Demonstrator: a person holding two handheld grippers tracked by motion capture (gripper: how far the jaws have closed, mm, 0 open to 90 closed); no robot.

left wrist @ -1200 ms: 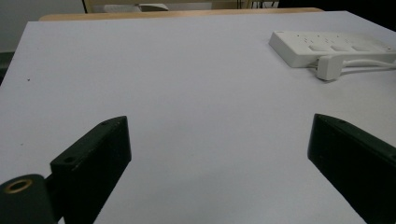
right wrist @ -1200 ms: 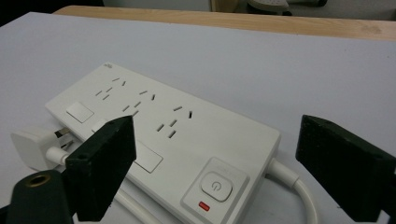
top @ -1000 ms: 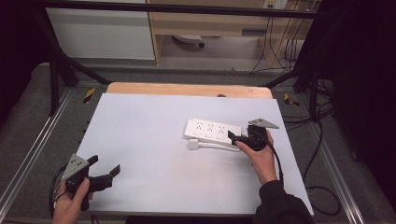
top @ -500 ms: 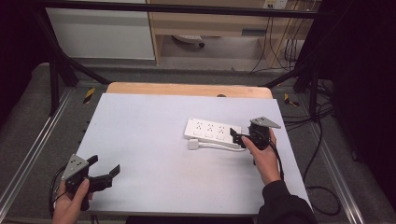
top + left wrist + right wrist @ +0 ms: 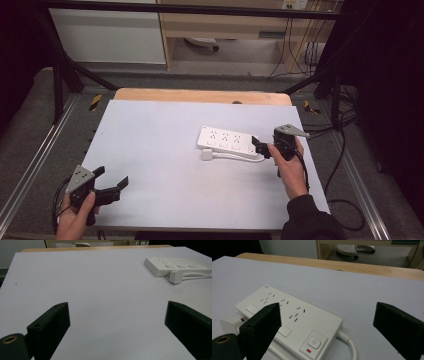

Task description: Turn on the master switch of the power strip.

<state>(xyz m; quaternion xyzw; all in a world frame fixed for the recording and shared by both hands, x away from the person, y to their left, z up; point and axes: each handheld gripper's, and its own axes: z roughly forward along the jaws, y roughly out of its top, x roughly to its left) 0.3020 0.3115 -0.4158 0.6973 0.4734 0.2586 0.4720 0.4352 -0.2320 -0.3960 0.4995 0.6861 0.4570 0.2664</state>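
The high view looks forward and down from above the person's side, taking in the whole surface (image 5: 165, 150) and the floor beyond its far edge. The left gripper view sits low at the near left corner, facing across toward the far right, with the power strip (image 5: 178, 265) far off. The right gripper view sits close by the right edge, facing the same strip. All 3 views share it.

Smooth white plastic power strip (image 5: 294, 320), seemingly matt table sheet (image 5: 165, 150)

white power strip (image 5: 229, 142) on table (image 5: 160, 150); plug (image 5: 207, 155) beside; cables (image 5: 300, 50) behind
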